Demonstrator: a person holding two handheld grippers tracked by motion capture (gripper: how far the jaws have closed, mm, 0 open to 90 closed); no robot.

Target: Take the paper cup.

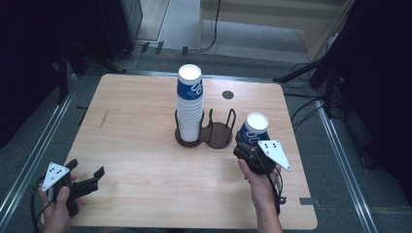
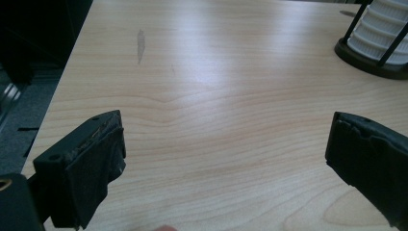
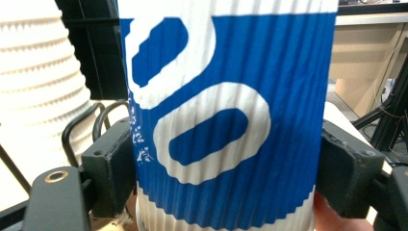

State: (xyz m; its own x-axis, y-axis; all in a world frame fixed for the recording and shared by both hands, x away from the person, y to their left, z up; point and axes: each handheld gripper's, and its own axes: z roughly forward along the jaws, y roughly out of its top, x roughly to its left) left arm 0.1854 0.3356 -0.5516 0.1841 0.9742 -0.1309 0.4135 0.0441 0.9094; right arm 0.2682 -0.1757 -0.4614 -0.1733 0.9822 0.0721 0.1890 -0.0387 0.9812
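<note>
Gripping an upturned blue-and-white ribbed paper cup [image 1: 255, 128], the right gripper [image 1: 250, 145] is seen just right of the dark two-slot wire cup holder [image 1: 217, 134]. Transfer step judged underway; next, cup needs alignment w/ empty slot. Left gripper [image 1: 87, 180] is held open, idle.

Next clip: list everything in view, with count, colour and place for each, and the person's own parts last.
Held cup: one, blue and white, upside down, right of the holder.
Cup stack: one, white with a blue top cup, in the holder's left ring.
Cup holder: one, dark, two rings, table centre; right ring empty.
Table: one, light wood.
Left gripper: black, open, near left corner.
Right gripper: black, shut on the held cup.
</note>
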